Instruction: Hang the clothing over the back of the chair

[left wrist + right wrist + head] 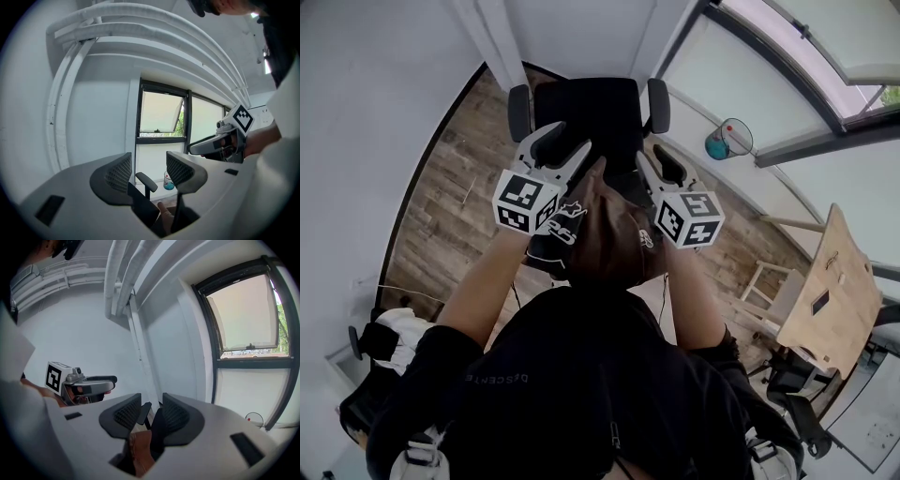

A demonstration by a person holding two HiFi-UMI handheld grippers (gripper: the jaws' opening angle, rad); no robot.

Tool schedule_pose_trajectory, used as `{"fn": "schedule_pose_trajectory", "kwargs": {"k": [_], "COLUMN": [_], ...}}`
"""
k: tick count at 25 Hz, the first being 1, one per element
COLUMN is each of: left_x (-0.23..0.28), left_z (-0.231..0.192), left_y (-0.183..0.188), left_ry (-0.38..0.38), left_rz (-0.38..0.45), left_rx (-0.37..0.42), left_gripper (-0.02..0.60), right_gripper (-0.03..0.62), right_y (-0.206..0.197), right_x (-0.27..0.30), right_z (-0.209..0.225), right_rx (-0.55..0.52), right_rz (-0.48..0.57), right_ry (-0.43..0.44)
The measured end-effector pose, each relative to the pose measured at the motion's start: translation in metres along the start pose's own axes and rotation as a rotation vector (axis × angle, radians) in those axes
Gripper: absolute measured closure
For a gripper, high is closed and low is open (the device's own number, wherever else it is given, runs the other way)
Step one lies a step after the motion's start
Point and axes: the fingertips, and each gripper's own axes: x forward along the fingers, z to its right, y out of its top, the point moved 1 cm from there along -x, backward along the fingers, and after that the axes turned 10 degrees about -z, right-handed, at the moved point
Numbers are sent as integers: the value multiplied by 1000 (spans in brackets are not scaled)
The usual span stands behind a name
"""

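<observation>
Brown clothing [609, 234] lies draped over the back of the black chair [586, 103] at frame centre, with the left claw [565, 150] and right claw [661, 171] just above its upper edge, both spread wide, gripping nothing.

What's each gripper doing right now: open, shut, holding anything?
Left gripper: open, nothing between its jaws.
Right gripper: open, jaws apart, not gripping the brown clothing below them.
</observation>
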Motion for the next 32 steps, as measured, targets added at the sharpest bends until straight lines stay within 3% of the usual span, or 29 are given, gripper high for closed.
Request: {"fn": "schedule_pose_trajectory", "kwargs": {"k": [14,32], "left_x": [-66,-162], "left_z": [34,76], "left_y": [43,36], "left_ry": [-52,-195], "left_rz": [125,196], "left_rx": [77,129], "left_gripper": [353,388], "right_gripper": [447,479], "right_y": [32,12], "right_x": [-65,-133], "right_z": [-62,-159], "right_rx": [-91,-143], "right_rz": [156,260], "right_ry": [-26,-83]}}
